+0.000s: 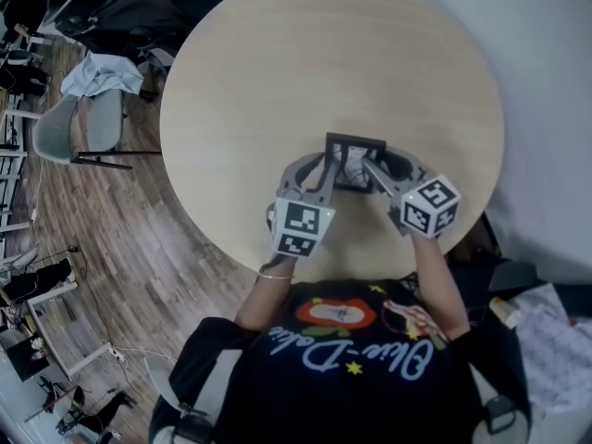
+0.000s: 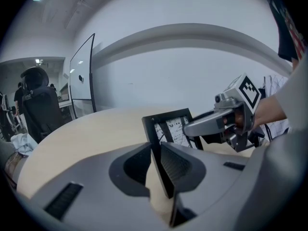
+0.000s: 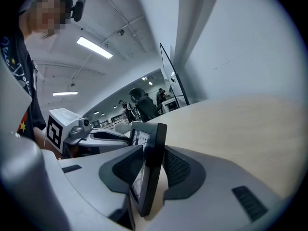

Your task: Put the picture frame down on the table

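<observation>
Left gripper [image 2: 155,147] and right gripper [image 3: 154,150] each pinched an edge of the upright picture frame [image 1: 355,155], jaws partly closed, toward six o'clock on the table [image 1: 324,63].

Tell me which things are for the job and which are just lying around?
For the job:
picture frame
left tongs
right tongs
round table

Just lying about:
grey chair
pale cloth on it
black chair
papers

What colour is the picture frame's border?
Black; the picture frame shows best in the right gripper view.
</observation>
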`<state>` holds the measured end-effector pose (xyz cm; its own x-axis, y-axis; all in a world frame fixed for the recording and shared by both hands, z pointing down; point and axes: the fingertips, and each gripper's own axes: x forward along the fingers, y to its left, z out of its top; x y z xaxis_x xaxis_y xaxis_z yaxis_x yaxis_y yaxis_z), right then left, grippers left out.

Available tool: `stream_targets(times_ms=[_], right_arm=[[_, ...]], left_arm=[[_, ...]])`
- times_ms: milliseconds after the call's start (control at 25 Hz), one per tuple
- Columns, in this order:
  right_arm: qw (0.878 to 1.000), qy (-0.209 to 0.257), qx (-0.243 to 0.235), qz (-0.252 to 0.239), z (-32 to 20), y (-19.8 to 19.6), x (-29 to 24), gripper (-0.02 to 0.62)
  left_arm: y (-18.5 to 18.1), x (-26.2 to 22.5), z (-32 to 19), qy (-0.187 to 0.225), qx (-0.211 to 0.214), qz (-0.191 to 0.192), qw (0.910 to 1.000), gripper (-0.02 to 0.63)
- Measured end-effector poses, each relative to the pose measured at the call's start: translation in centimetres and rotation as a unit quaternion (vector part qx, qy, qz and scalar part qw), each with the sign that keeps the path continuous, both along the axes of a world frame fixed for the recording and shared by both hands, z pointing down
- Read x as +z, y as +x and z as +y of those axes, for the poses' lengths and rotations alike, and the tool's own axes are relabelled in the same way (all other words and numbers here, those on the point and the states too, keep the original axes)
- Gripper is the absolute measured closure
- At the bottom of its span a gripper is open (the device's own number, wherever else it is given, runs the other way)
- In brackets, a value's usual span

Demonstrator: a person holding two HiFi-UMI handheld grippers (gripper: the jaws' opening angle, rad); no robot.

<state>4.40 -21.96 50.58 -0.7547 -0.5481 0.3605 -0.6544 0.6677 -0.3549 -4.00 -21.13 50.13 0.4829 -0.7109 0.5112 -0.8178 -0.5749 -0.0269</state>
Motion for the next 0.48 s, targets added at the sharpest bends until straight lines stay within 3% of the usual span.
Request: stream_targets(times_ms=[480], right_arm=[[1.0, -0.013, 0.012, -0.007, -0.17, 0.81, 0.44, 0.491]], left_arm=[[0.68, 0.35, -0.37, -0.008, -0.004, 0.0, 1.0, 0.551]])
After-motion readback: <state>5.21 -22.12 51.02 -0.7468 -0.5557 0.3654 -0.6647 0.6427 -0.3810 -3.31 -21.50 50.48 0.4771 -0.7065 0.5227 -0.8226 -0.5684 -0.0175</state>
